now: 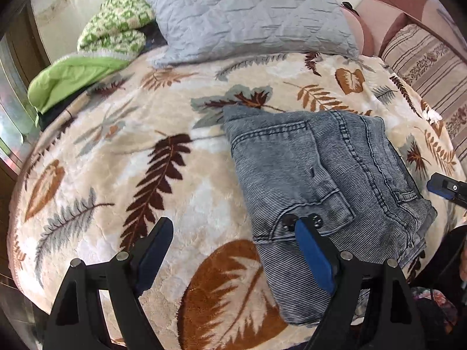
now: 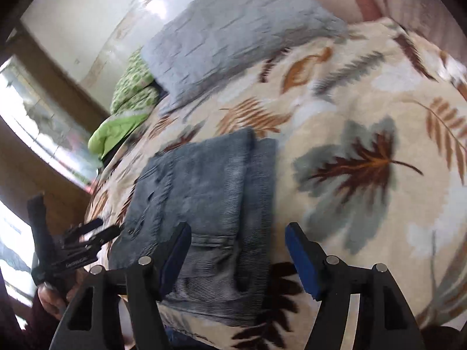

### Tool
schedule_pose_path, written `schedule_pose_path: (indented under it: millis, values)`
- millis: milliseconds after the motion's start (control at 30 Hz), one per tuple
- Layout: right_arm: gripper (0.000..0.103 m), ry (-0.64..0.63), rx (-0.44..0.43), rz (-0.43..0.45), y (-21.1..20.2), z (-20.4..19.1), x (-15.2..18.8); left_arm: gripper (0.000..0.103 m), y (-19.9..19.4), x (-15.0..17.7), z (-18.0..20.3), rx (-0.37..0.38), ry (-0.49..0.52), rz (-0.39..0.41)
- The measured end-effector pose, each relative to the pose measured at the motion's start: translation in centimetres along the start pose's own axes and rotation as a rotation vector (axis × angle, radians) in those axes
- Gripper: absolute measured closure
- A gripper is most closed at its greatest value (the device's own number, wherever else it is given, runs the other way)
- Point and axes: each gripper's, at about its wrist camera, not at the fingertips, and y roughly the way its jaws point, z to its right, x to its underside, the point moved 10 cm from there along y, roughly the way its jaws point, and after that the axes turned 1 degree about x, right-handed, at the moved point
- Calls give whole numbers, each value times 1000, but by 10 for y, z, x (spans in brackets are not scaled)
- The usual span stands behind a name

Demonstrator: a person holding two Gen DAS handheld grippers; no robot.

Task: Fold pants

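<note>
our left hand-held gripper [image 1: 233, 242] and right hand-held gripper [image 2: 236, 250] are both open and empty above the folded pants [image 1: 327, 180] on the bed [image 1: 116, 175], so we think folding is done and we just pull away.

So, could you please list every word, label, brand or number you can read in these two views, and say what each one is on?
No text here can be read.
Left gripper, seen in the right wrist view: a small pale marking on its black body, too small and blurred to read.
Folded jeans: no tag or lettering visible.
Leaf-print blanket, grey pillow: pattern only, no writing.
</note>
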Motion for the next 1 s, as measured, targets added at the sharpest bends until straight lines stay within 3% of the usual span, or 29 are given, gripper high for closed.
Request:
schedule_pose_path:
  millis: [167, 233, 300, 467, 633, 733, 800, 833, 933, 1000]
  values:
    - [33, 162, -117, -67, 12, 14, 2, 17, 18, 4, 5, 179, -38, -77]
    - [33, 178, -159, -105, 22, 10, 3, 17, 27, 6, 5, 213, -62, -108]
    - [33, 188, -147, -139, 36, 14, 4, 17, 32, 7, 7, 273, -98, -125]
    - [31, 238, -243, -132, 47, 10, -3, 17, 41, 10, 18, 390, -94, -166]
    - [32, 209, -307, -149, 56, -7, -3, 17, 45, 7, 33, 456, -78, -167]
    - [31, 152, -329, -142, 58, -25, -3, 17, 41, 2, 50, 535, -66, -164]
    - [31, 128, -330, -137, 59, -30, -3, 17, 43, 1, 58, 526, -30, -161]
    - [35, 119, -321, -141, 59, -29, -1, 16, 45, 2, 59, 520, -20, -165]
    - [59, 90, -217, -150, 69, -16, 2, 16, 50, 0, 58, 547, -49, -164]
    - [63, 85, -197, -137, 68, -15, 3, 22, 49, -2, 57, 538, -63, -152]
